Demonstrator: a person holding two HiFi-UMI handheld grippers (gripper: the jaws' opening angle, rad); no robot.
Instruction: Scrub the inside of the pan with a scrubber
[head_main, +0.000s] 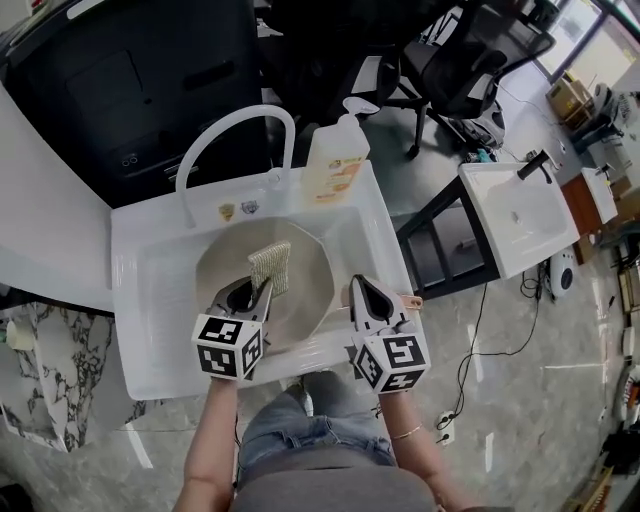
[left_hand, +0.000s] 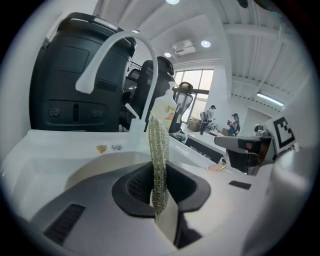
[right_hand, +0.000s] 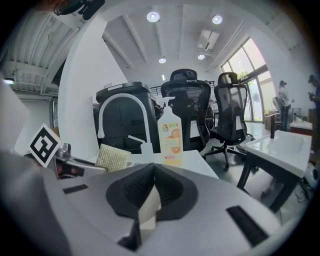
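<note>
The left gripper (head_main: 262, 288) is clamped on the scrubber (head_main: 270, 266), which stands upright on its edge between the jaws; the left gripper view shows the jaws pinching its lower part (left_hand: 158, 170) while the top pokes free. It hangs over the near-left part of the pan (head_main: 312, 300), which lies in the sink (head_main: 150, 290); the pad does not seem to touch the pan's floor yet. The right gripper (head_main: 362, 292) has its jaws together on nothing, just right of the pan near the sink's right wall.

To scrub well, I would tip the pad flat-side down, press it on the floor of the pan and work in circles out to the wall; the free gripper could steady the rim so that the pan does not slide.

At the far edge stand a tap (head_main: 235, 125) and a soap bottle (head_main: 335, 160); both are well clear of the pan, though the tap arches over the far-left side. Office chairs (head_main: 455, 60) stand beyond.
</note>
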